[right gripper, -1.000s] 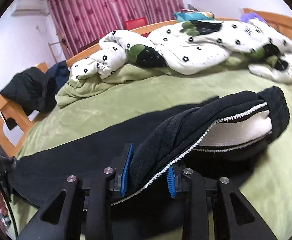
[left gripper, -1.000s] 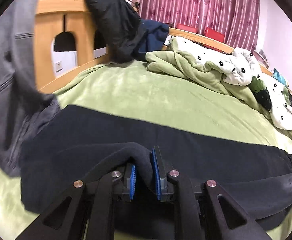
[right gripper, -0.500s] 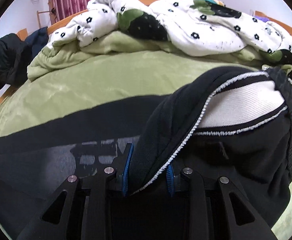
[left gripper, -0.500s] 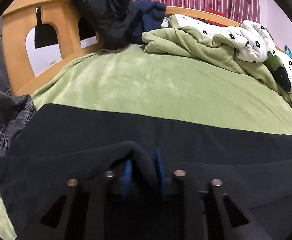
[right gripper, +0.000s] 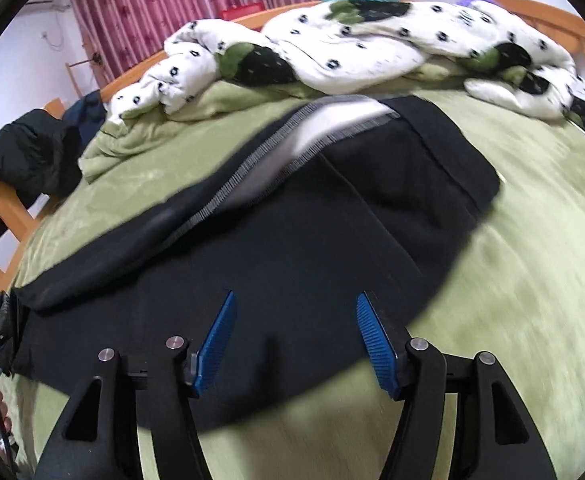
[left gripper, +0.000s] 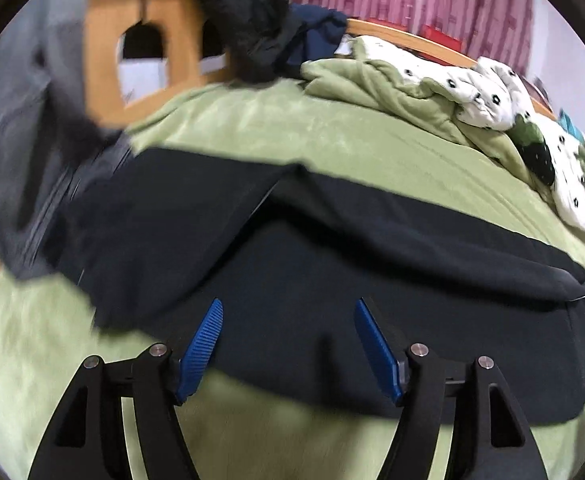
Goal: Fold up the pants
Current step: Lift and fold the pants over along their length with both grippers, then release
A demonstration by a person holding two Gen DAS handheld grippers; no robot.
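The black pants (left gripper: pixel 332 280) lie lengthwise on the green bed, one leg folded over the other. In the left wrist view the leg end spreads to the left. My left gripper (left gripper: pixel 288 336) is open and empty, just above the near edge of the pants. In the right wrist view the waist end (right gripper: pixel 372 184) lies flat with its white lining (right gripper: pixel 316 128) showing at the far edge. My right gripper (right gripper: pixel 296 332) is open and empty over the near edge of the pants.
A green bedspread (left gripper: pixel 252 120) covers the bed. A crumpled green blanket (left gripper: pixel 392 84) and a white flowered quilt (right gripper: pixel 332 44) lie at the far side. Dark clothes (left gripper: pixel 244 20) hang on the wooden bed frame (left gripper: pixel 164 20). Grey jeans (left gripper: pixel 16 120) hang at the left.
Both grippers have opened and let go of the pants. The lifted cloth has dropped flat on the bed, and both grippers have pulled back toward the near edge.
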